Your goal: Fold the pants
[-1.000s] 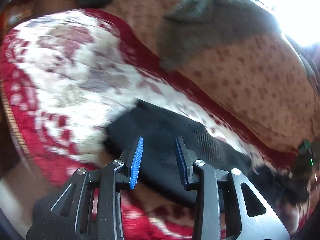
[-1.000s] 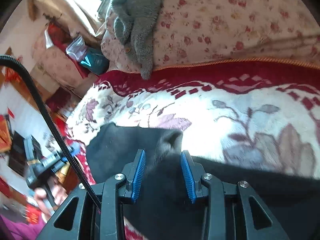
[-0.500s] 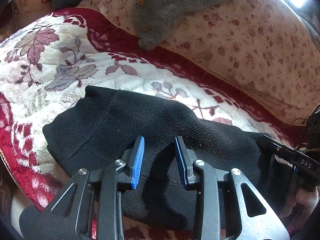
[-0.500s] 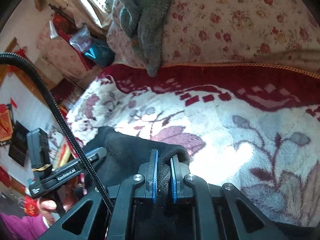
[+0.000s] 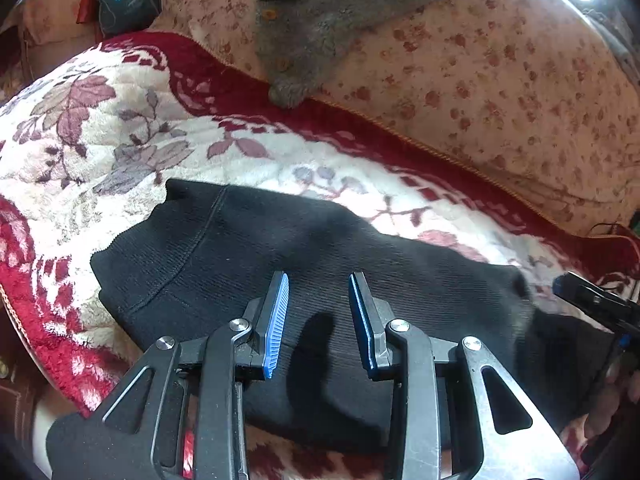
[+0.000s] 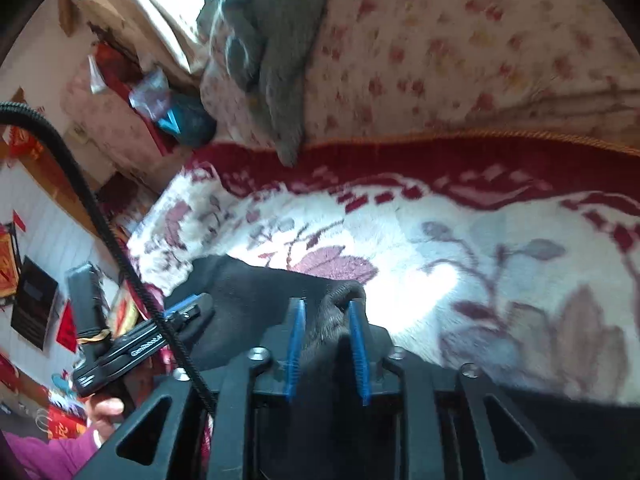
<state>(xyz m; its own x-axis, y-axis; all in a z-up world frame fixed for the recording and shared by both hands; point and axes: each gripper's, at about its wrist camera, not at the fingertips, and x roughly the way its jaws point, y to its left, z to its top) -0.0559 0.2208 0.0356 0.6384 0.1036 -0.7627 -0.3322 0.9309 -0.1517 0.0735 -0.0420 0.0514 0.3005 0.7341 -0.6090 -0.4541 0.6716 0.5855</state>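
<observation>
The black knit pants lay along the near edge of the floral blanket; the left tongs hovered open above them; the right tongs, jaws just reopening, loosely straddled a bunched fold.

Bright window glare, right view motion-blurred, fisheye-warped.

Pants on the blanket

The pants lie across the blanket; behind the blanket sits a cushion, with a garment draped on it.
</observation>
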